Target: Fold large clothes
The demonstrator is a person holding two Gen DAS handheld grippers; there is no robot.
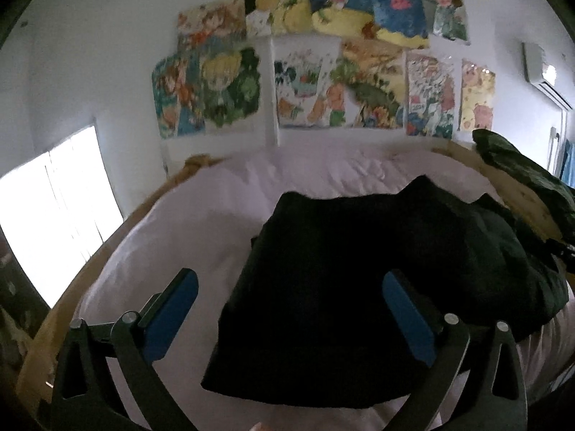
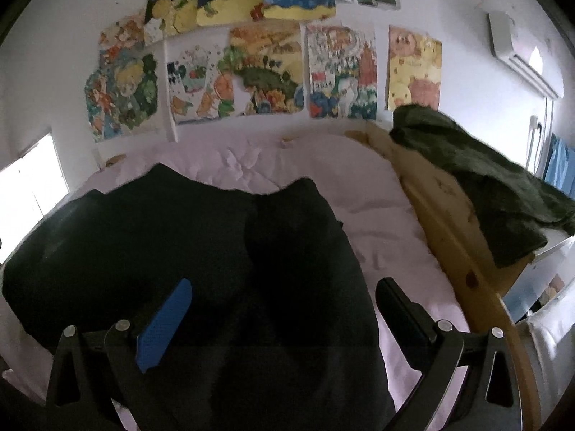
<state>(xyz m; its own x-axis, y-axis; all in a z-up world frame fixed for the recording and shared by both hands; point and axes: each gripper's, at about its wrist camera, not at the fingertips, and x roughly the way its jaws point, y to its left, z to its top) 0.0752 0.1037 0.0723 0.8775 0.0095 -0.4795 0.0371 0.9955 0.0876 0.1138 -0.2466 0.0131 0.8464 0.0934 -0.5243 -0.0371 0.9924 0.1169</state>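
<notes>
A large black garment lies folded on a bed with a pale pink sheet. In the left wrist view my left gripper is open above the garment's near left part, with nothing between its blue pads. In the right wrist view the same garment covers the left and middle of the bed. My right gripper is open over the garment's right edge, empty. Its left blue pad is over the cloth, its right finger over the sheet.
A wooden bed frame runs along the right. A dark green cloth lies heaped on it, and shows at the right of the left wrist view. Colourful drawings cover the white wall. A bright window is at left, an air conditioner at upper right.
</notes>
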